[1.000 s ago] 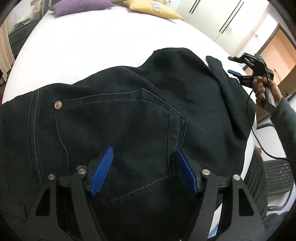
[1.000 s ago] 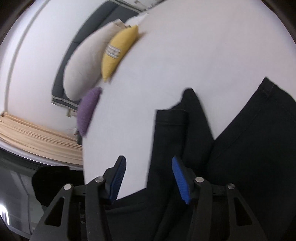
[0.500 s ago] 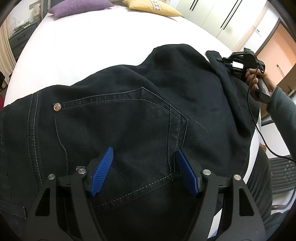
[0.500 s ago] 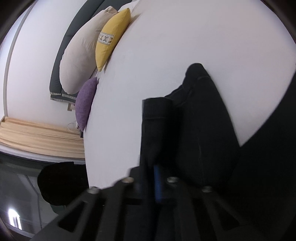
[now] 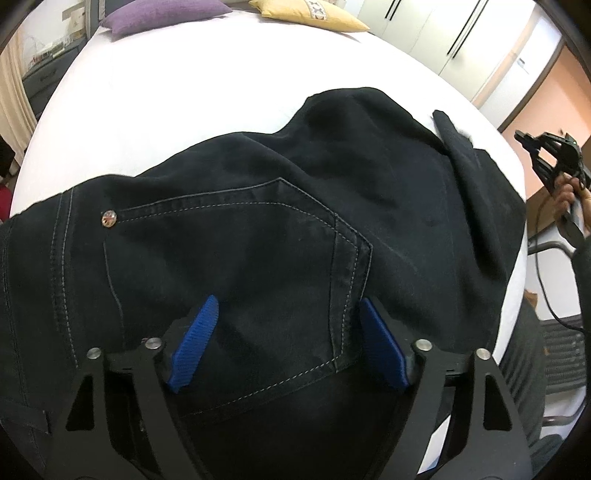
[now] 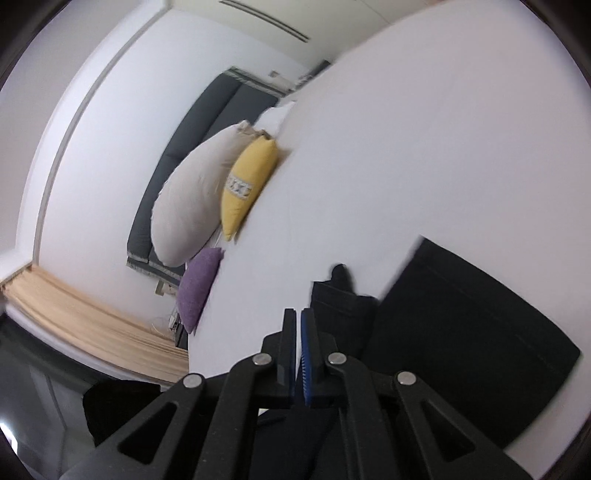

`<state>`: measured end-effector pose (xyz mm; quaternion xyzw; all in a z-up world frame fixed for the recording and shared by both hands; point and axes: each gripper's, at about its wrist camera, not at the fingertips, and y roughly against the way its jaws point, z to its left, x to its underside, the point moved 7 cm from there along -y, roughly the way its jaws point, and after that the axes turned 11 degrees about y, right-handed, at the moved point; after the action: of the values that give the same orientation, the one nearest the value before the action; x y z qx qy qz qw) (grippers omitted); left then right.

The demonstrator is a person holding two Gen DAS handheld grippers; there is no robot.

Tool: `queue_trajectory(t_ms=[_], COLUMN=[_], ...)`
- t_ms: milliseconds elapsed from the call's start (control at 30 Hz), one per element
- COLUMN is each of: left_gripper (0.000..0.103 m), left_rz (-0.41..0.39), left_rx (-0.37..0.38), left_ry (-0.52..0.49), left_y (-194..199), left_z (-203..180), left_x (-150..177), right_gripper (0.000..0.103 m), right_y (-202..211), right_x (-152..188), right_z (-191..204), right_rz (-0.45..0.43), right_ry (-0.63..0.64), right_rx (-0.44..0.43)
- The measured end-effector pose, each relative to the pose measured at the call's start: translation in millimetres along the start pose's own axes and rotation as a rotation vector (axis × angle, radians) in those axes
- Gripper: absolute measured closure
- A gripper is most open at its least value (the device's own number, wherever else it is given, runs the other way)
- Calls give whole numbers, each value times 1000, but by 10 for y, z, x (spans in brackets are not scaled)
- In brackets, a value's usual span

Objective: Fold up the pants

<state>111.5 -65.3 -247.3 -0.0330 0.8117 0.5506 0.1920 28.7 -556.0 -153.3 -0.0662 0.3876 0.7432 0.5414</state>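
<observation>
The black pants, soft, heavy and limp, are spread on the bed; the left claw is held apart over the back pocket; the right claw is closed, seemingly empty; hems are judged the best hold.

A purple cushion and a yellow cushion are seen at the far edge of a white bed. A large beige pillow is propped beside them. White wardrobe doors are seen beyond.

The right gripper, open a second ago, now has its jaws together and lifts away from the pants, apparently holding nothing.
</observation>
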Motion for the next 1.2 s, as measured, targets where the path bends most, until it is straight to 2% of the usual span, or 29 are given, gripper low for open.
queue_trajectory(t_ms=[67, 100, 133, 200, 267, 333, 367, 433, 467, 533, 600, 700, 867, 1000, 1200], left_gripper=[19, 19, 19, 19, 19, 19, 19, 18, 18, 15, 14, 13, 12, 12, 12], left_rz=[1, 1, 1, 2, 5, 6, 5, 3, -46, -49, -49, -52, -54, -54, -53], left_rx=[-18, -24, -24, -21, -21, -20, -18, -13, -25, -25, -26, -25, -25, -31, -44], left_ry=[-13, -15, -11, -6, -8, -8, -9, -11, -6, -9, -11, -16, -17, -21, -17], left_y=[-28, -34, -37, -48, -51, -64, -70, -65, -42, -55, -63, -79, -87, -85, -123], left_z=[-47, -60, -66, -85, -99, -104, -109, -95, -54, -62, -80, -107, -137, -128, -168], left_x=[5, 7, 8, 3, -15, -22, -24, -22, -48, -48, -47, -46, -46, -35, -52], right_gripper=[96, 92, 72, 46, 46, 46, 46, 49, 54, 77, 84, 89, 98, 99, 99], right_y=[-142, -251, -334, -546, -744, -878, -924, -996, -1051, -1156, -1210, -1227, -1176, -960, -277], right_x=[91, 151, 167, 198, 184, 188, 182, 178, 189, 221, 250, 277, 256, 120, 30], right_z=[-9, 9, 15, 30, -46, -272, -327, -374, -376, -376, -322, -238, -279, -151, -110], right_rz=[69, 107, 131, 174, 189, 213, 215, 224, 237, 267, 271, 268, 243, 156, 8], right_ry=[7, -3, -5, 11, -7, -92, -108, -107, -107, -128, -145, -142, -122, -56, -32], right_rx=[-30, -59, -64, -39, 11, 68, 69, 32, 21, -18, -51, -93, -67, -47, -19])
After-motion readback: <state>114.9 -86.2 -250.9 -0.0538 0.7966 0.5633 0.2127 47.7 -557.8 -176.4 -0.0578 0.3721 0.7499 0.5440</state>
